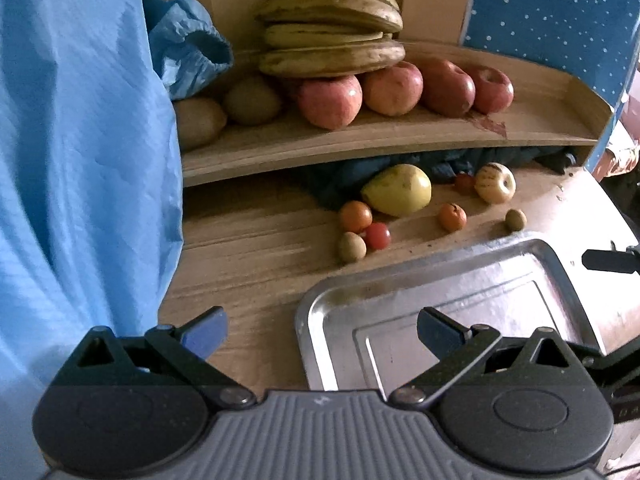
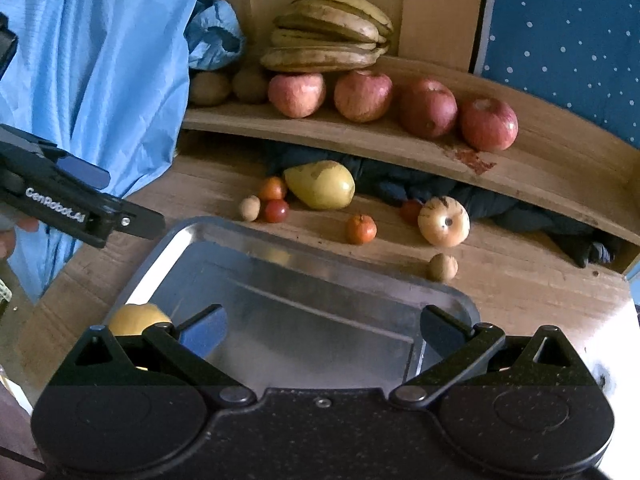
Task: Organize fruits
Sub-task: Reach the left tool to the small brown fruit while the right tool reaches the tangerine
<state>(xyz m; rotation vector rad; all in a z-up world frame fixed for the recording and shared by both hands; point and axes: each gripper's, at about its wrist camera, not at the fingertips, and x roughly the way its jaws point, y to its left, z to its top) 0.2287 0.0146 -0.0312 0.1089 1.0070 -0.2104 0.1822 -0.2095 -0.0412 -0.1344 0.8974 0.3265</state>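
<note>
Left and right wrist views of the fruit layout. My left claw (image 1: 322, 332) is released, jaws spread wide and grasping nothing, above the near left corner of the metal tray (image 1: 400, 280). My right claw (image 2: 324, 330) is likewise released and holds nothing, its jaws spread over the tray's near end. The tray rests on the wooden counter (image 1: 248, 248). In the right wrist view a yellow fruit (image 2: 138, 318) shows at the tray's near left corner, partly hidden behind my left-hand finger (image 2: 204, 334); whether it lies inside the rim I cannot tell.

Beyond the tray, loose on the counter: a large yellow-green pear (image 1: 398, 189); touching or just beside it, an orange (image 1: 355, 216), a red tomato (image 1: 377, 235) and a small kiwi (image 1: 351, 246) clustered together; a second orange (image 1: 452, 217) apart to the right; a pale striped round fruit (image 1: 495, 182) with a small red fruit (image 1: 464, 182) just beside it; and a second small kiwi (image 1: 515, 219) near the tray's far edge.

On the raised wooden shelf (image 1: 360, 144) behind: four red apples (image 1: 330, 100) in a row, a bunch of bananas (image 1: 332, 28) resting on the left apples, and two large kiwis (image 1: 252, 100) to the left. Blue fabric (image 1: 80, 140) hangs at the left; dark cloth (image 2: 440, 188) lies under the shelf.
</note>
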